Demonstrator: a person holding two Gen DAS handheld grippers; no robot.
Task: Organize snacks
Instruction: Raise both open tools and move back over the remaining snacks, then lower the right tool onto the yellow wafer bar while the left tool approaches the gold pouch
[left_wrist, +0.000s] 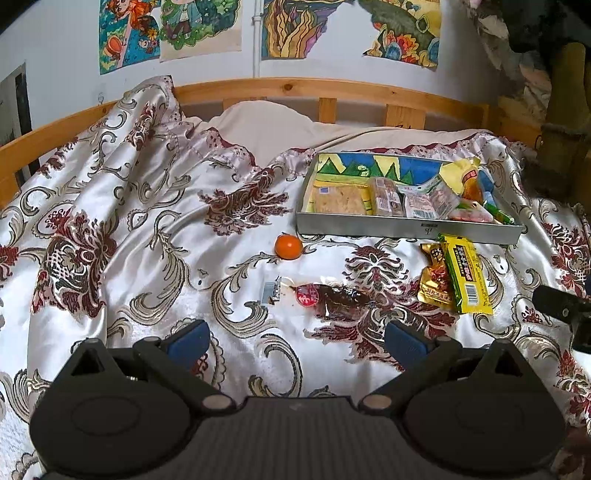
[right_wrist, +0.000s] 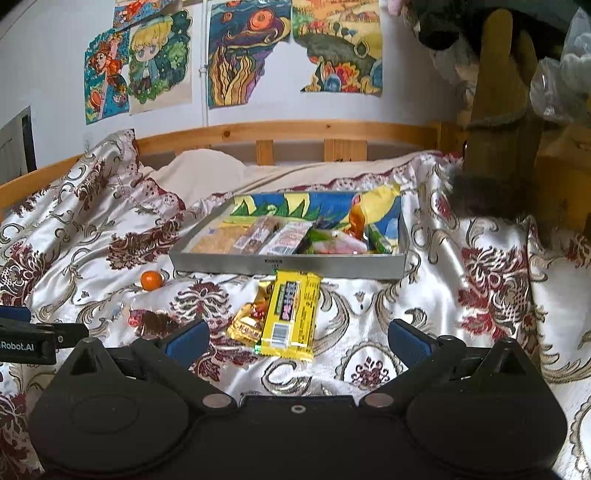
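Four snacks lie loose on the bedspread (left_wrist: 155, 206) before the tray (left_wrist: 369, 225), awaiting sorting: yellow bar (right_wrist: 291, 314), gold packet (right_wrist: 248, 322), orange (left_wrist: 288, 247), sausage (left_wrist: 340, 297). Both hand-held grippers, left (left_wrist: 297, 338) and right (right_wrist: 297, 338), hover spread and empty.

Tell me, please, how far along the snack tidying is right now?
Partly done: several packets already lie in the tray. Nothing is in hand; the left gripper and right gripper are open. The orange, clear sausage packet, gold packet and yellow bar remain on the bedspread.
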